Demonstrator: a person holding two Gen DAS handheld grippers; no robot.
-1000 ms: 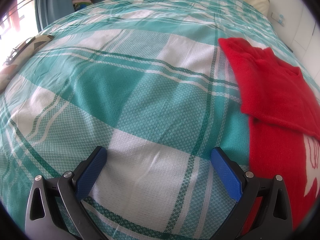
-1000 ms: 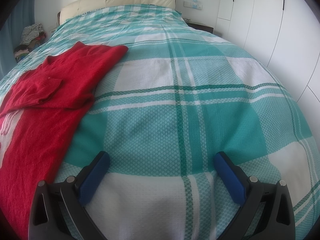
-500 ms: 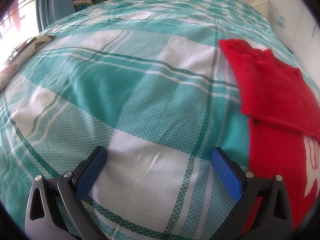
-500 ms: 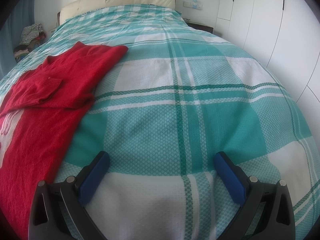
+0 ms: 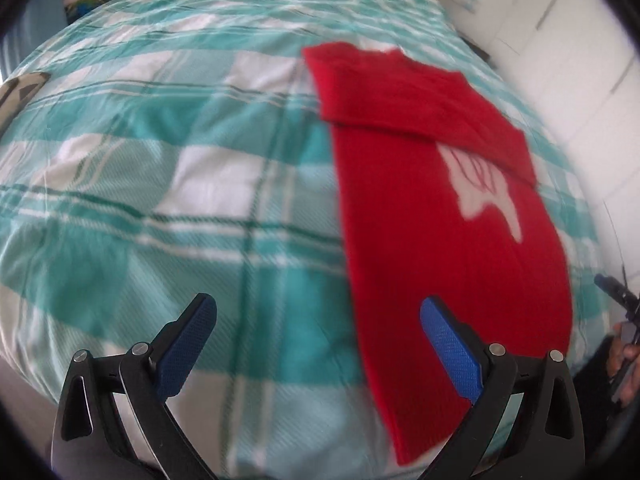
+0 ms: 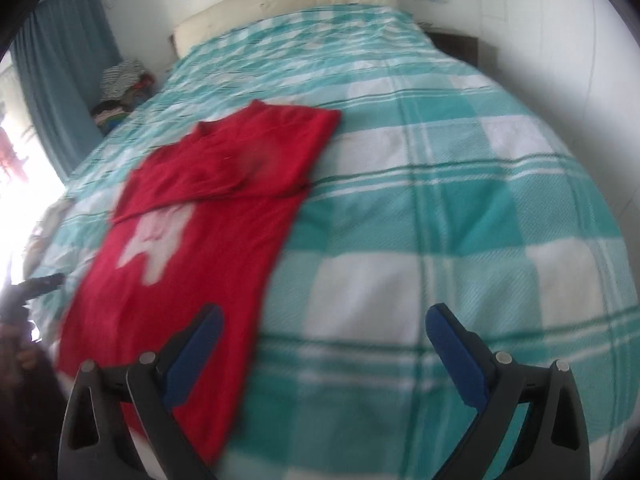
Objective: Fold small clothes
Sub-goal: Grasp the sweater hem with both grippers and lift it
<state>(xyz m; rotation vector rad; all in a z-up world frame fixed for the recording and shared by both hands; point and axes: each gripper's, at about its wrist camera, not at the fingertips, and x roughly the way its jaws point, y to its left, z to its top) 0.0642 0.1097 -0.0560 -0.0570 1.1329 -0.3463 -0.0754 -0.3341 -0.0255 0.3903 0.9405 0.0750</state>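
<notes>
Fingers [image 5: 450, 350] of the left gripper [image 5: 316, 346] stand wide apart with nothing between them, and those of the right gripper [image 6: 324, 350] are spread just as wide and just as empty. Both tools hang above the near edge of the bed [image 6: 460, 208], one to each side of the red sweater [image 5: 448, 216], which probably means the two lower corners are to be taken at once.

That sweater lies flat on the teal-and-white checked bedspread [image 5: 160, 168], long and narrow, hem toward the cameras. Its sleeves seem already folded across the chest, covering the top of the white motif [image 6: 154, 240], so the body now forms a strip ready to be doubled from hem toward neckline. In the left view the blue right finger overlaps the garment's left edge; in the right view the left finger overlaps its right edge. Whether either touches the knit cannot be told, since both pictures are blurred.

Behind, a cream headboard [image 6: 288, 4], a teal curtain [image 6: 60, 80] and a pile of clothes [image 6: 120, 92] sit well apart from the work.
</notes>
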